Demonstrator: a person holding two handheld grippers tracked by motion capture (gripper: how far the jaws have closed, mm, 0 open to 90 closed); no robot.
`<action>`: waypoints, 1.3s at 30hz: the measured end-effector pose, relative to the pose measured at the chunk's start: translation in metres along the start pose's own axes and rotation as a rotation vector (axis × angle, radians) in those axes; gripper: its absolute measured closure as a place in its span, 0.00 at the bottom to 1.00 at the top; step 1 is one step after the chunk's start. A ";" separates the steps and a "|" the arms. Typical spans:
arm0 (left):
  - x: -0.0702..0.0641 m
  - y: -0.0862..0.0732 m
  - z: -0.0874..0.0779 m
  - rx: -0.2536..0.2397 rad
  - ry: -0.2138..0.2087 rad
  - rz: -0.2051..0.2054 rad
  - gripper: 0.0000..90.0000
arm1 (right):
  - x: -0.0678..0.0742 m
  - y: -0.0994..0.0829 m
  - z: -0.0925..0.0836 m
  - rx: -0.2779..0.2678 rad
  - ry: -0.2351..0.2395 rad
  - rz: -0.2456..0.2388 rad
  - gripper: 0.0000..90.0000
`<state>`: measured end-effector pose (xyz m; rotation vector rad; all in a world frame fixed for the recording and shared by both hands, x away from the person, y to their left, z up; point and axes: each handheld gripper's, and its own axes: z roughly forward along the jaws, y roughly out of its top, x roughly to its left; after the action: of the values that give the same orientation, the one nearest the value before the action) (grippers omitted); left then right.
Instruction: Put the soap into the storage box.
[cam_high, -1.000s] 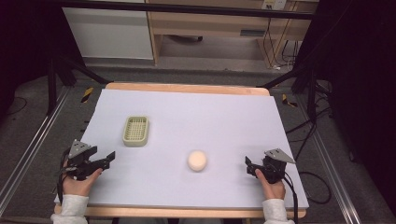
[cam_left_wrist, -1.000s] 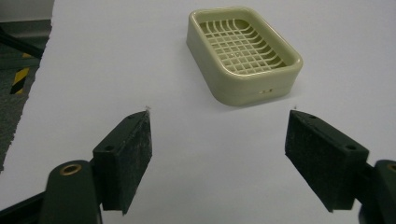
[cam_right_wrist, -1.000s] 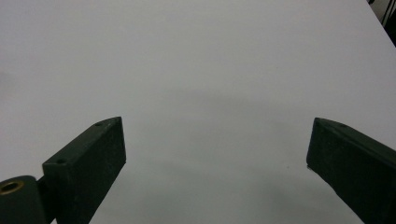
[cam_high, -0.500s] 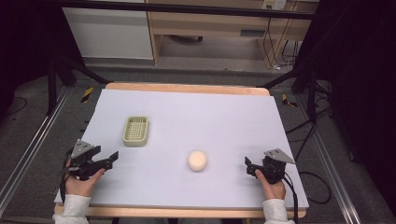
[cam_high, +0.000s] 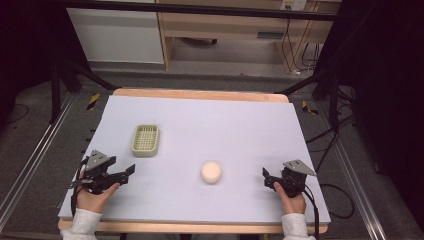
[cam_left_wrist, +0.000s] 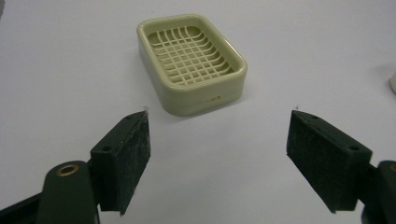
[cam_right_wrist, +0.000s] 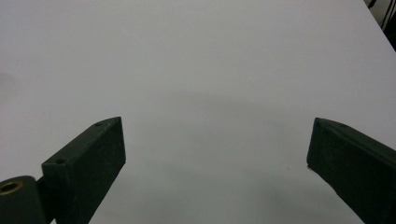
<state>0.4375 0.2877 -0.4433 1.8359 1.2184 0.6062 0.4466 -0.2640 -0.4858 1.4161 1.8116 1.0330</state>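
The left claw (cam_high: 127, 172) sat at the near left of the bench, held low in the person's left hand (cam_high: 92, 192), whose white sleeve (cam_high: 82, 225) came in from the bottom edge of the high view. Its jaws stood wide apart, holding nothing, and pointed forward and toward the middle of the bench. In the left gripper view the soap dish (cam_left_wrist: 191, 63), a pale green rectangular tray with a grid floor, lay just ahead of the gap between the jaws, slightly toward the left jaw and clear of both.

The bench (cam_high: 240, 130) carried a plain white sheet over a wooden top, whose light wood edge showed along the far side. Beyond it were dark floor, black frame legs, a wooden cabinet and loose cables at the right.

On the high view the soap dish (cam_high: 145, 140) lay on the left half of the sheet, ahead of the left claw and apart from it. A round cream soap (cam_high: 211, 171) lay near the middle front, between the two claws, nearer the right one but touching neither.

The right claw (cam_high: 265, 177) rested at the near right, held in the right hand (cam_high: 290, 200), pointing left toward the soap. In the right gripper view its jaws were also wide apart over bare white sheet, gripping nothing.
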 end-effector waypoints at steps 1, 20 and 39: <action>-0.001 0.000 0.000 0.004 -0.003 0.004 0.23 | 0.000 0.000 0.000 0.000 0.000 0.000 0.05; -0.031 0.012 0.007 0.023 -0.057 0.082 0.21 | -0.001 0.000 0.000 -0.001 0.006 0.002 0.05; -0.050 0.028 0.018 0.026 -0.098 0.144 0.21 | 0.000 0.000 0.000 -0.002 0.003 0.002 0.05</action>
<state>0.4442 0.2301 -0.4270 1.9638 1.0405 0.5752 0.4463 -0.2641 -0.4859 1.4159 1.8110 1.0384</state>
